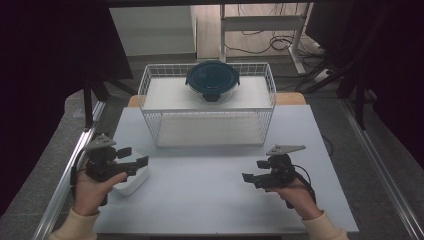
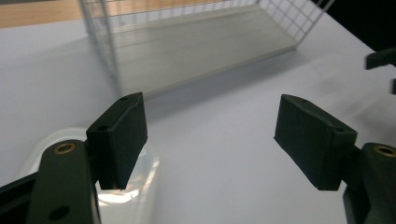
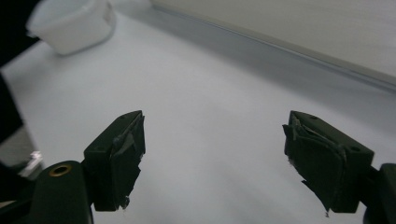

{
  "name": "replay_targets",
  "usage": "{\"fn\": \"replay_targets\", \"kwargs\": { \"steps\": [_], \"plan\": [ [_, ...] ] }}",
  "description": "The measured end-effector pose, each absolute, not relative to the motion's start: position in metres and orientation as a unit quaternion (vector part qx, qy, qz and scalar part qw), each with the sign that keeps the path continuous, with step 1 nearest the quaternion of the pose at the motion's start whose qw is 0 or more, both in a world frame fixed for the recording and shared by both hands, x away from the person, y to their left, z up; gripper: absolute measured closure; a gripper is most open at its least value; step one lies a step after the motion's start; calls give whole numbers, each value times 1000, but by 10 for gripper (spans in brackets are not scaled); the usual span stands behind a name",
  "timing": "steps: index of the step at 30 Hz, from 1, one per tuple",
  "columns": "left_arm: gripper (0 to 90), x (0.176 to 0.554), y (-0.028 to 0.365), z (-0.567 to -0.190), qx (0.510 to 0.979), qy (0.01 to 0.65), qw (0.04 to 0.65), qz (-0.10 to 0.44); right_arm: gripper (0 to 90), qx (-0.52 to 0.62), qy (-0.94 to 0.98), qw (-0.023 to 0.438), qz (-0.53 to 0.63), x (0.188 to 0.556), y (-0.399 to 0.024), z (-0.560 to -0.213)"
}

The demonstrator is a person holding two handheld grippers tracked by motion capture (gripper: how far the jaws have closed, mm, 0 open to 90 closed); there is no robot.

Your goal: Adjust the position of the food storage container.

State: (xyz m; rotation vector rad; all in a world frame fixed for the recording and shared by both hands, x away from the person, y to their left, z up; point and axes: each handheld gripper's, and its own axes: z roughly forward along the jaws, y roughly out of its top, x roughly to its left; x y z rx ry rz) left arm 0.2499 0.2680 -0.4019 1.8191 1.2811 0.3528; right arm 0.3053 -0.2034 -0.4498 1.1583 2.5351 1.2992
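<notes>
White plastic tub point(image 1: 131, 181) sits at the table's point(image 1: 210, 200) near-left, just under the left gripper point(image 1: 135, 158), whose jaws gape wide and empty. Best lower squarely, straddle one wall, then close. Right gripper point(image 1: 254, 171) hangs open, empty, well apart.

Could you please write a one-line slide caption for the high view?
Two hand-held grippers, left and right, open above the table; white dish beneath the left, lidded bowl atop the wire rack.

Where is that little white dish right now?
In the high view the white dish sits on the table near its left edge, just under the open fingers of the left gripper and well in front of the wire basket.
</notes>
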Motion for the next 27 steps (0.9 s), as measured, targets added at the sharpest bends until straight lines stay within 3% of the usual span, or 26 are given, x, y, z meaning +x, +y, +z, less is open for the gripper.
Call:
{"fn": "replay_targets", "kwargs": {
  "steps": [20, 27],
  "plan": [
    [309, 281, 356, -442, 686, 594, 381, 178, 210, 379, 829, 40, 409, 306, -205, -451],
    [413, 292, 369, -456, 684, 606, 368, 170, 214, 384, 827, 34, 408, 308, -206, -453]
  ]
}}
